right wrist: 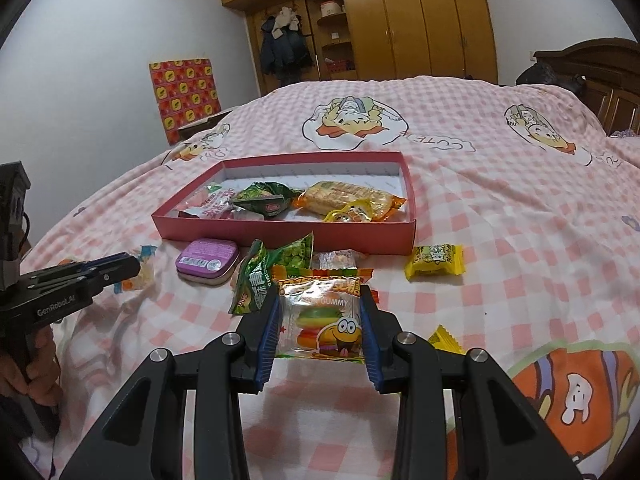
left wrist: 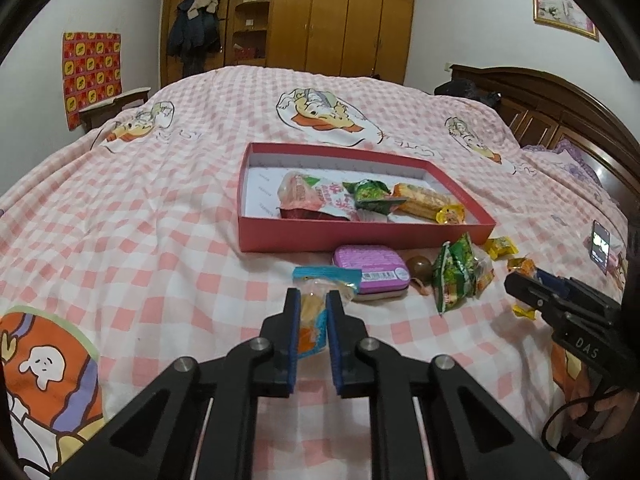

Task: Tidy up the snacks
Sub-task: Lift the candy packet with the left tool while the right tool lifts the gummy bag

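1. The left gripper [left wrist: 313, 300] is clenched on a small blue-topped snack packet [left wrist: 316, 308]; its blue pads press the clear wrapper from both sides, jaws nearly together.
2. That packet lies low over the pink checked bedspread [left wrist: 160, 240], in front of the red box's [left wrist: 360, 236] near wall and just left of the purple tin [left wrist: 370, 270]. Whether it touches the cloth cannot be told.
3. The right gripper [right wrist: 320, 320] grasps a burger gummy packet [right wrist: 320, 316], jaws partly open at the packet's width, pads against its two side edges.
4. The gummy packet sits above the bedspread near its front edge, in front of a green pea snack bag [right wrist: 272, 276] that lies just before the box's near wall.
5. A hand [right wrist: 36, 368] holds the left gripper's handle at the left edge of the right wrist view.
6. Inside the red box lie a pink-and-white packet [right wrist: 212, 202], a green packet [right wrist: 264, 200], an orange biscuit pack [right wrist: 344, 196] and a yellow candy [right wrist: 348, 214], all along the near wall.
7. A yellow wrapped candy [right wrist: 434, 266] rests on the bedspread off the box's near right corner; another yellow wrapper [right wrist: 446, 340] lies just right of the right gripper.
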`<state>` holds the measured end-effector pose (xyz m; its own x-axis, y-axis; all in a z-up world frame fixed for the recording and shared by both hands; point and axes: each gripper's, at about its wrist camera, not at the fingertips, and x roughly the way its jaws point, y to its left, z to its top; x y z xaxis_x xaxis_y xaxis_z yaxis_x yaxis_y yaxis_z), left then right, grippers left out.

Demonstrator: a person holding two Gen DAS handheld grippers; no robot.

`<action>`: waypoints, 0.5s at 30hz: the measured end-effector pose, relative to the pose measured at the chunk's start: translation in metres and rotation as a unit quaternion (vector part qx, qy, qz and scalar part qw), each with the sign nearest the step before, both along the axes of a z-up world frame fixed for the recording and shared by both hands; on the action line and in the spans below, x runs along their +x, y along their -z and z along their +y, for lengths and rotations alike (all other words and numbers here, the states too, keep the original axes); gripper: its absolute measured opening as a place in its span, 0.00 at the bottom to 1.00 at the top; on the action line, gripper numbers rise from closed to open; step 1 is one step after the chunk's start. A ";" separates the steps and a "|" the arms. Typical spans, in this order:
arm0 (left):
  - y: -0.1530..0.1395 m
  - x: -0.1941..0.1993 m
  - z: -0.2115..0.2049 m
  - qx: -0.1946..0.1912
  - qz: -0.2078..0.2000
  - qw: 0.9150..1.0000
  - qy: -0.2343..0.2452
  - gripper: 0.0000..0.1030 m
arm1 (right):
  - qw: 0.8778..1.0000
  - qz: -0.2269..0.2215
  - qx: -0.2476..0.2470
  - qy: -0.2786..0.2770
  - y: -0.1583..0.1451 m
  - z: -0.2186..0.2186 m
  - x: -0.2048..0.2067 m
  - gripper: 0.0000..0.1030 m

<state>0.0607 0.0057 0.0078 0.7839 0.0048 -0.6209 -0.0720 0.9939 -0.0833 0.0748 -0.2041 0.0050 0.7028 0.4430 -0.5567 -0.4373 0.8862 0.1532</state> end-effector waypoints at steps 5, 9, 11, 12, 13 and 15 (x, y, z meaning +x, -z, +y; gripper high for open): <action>-0.004 -0.003 -0.004 0.006 -0.007 1.000 0.006 0.11 | 1.000 0.000 0.002 -0.006 0.000 0.001 -0.001 0.36; -0.007 -0.002 -0.003 0.006 -0.006 1.000 0.003 0.11 | 1.000 0.001 0.004 -0.007 0.000 0.000 -0.001 0.36; -0.008 -0.001 -0.002 0.003 -0.004 1.000 0.004 0.11 | 1.000 0.001 0.006 -0.007 -0.001 0.000 -0.001 0.36; -0.009 -0.001 -0.002 0.003 -0.003 1.000 0.003 0.11 | 1.000 0.000 0.008 -0.007 -0.001 -0.001 -0.001 0.36; -0.010 -0.001 -0.001 0.003 -0.002 1.000 0.003 0.11 | 1.000 -0.001 0.011 -0.007 -0.002 -0.001 -0.001 0.36; -0.011 -0.001 -0.001 0.004 0.000 1.000 0.000 0.11 | 1.000 -0.003 0.015 -0.009 -0.004 -0.002 -0.002 0.36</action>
<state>0.0598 0.0047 0.0189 0.7837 0.0092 -0.6211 -0.0711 0.9946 -0.0750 0.0727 -0.2057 0.0085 0.6978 0.4716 -0.5392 -0.4539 0.8734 0.1765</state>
